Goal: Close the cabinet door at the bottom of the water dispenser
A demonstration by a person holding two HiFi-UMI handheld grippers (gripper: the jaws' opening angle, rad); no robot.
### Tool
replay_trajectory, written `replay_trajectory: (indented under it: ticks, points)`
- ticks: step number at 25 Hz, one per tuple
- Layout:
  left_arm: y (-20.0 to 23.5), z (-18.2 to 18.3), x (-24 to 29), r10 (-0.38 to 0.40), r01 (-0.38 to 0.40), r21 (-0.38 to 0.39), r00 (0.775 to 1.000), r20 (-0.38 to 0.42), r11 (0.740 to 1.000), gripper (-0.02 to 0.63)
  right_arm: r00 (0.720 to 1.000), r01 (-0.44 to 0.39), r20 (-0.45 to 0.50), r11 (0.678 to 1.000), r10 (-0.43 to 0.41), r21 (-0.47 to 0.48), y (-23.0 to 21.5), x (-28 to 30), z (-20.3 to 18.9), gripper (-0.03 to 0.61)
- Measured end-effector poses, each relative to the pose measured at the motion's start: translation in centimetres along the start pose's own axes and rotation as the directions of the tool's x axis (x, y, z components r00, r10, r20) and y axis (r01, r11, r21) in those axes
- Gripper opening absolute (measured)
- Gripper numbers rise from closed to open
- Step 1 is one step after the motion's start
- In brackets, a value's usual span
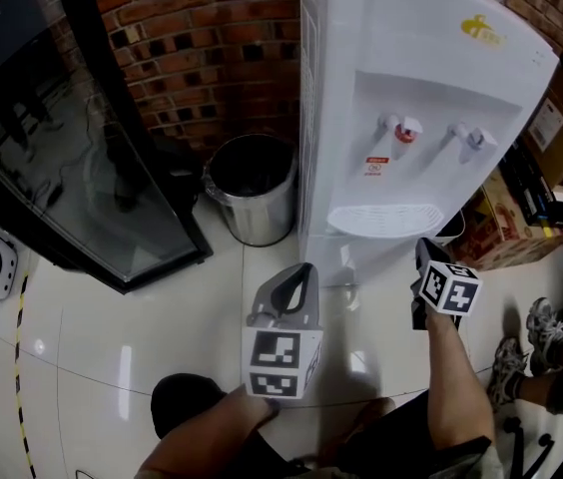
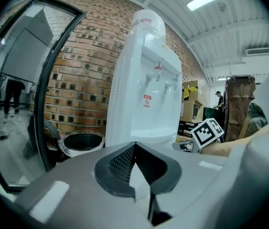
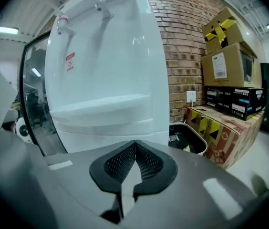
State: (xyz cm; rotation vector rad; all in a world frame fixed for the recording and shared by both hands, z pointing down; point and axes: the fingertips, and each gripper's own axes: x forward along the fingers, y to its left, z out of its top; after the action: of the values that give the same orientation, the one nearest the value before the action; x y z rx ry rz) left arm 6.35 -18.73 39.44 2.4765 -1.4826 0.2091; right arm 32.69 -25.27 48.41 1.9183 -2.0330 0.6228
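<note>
Water dispenser (image 1: 411,98) upright against brick wall (image 1: 202,38). Its lower front (image 3: 103,130) looks flush, cabinet door seam unclear. Right tongs (image 1: 426,250) closed, empty, just before that front. Left tongs (image 1: 299,275) closed, empty, near dispenser's left corner. Steel bin (image 1: 253,183) beside dispenser.

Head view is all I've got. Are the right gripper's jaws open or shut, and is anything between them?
Observer: In the right gripper view, the right gripper is shut with nothing between its jaws. It faces the water dispenser.
Operator: And the left one?
Observer: Its own view shows the left gripper shut and empty too.
Operator: Is anything on top of the dispenser?
Observer: Yes, the left gripper view shows a water bottle standing on it.
</note>
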Motion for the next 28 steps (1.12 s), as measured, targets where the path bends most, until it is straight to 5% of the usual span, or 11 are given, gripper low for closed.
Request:
replay_trajectory:
  ticks: [3,8,14,21,28]
  points:
    - [-0.1,1.2,-1.3,-0.016,0.015,0.021,1.0,0.016,1.0,0.002,0.999,-0.025,0.037,1.0,0.024,0.015,2.9,-2.7,2.1,0.002]
    - [-0.5,3.6,-5.0,-0.067,0.064,0.04,0.995,0.069,0.997,0.002,0.992,-0.045,0.112,0.994,0.056,-0.099,9.8,-8.8,4.3,0.002]
    - [0.0,5.3,-11.9,-0.135,0.126,0.091,0.987,0.091,0.988,0.002,0.972,-0.155,0.159,0.979,0.175,-0.129,19.2,-16.6,4.3,0.0]
    - [2.9,3.1,-18.7,-0.155,0.149,0.102,0.987,0.051,0.984,0.002,0.957,-0.231,0.137,0.956,0.257,-0.179,27.7,-24.6,0.5,0.0]
    - [3.4,2.4,-22.6,-0.215,0.205,0.167,0.975,0.048,0.965,0.002,0.958,-0.162,0.209,0.973,0.194,-0.164,30.6,-28.7,-0.7,0.0]
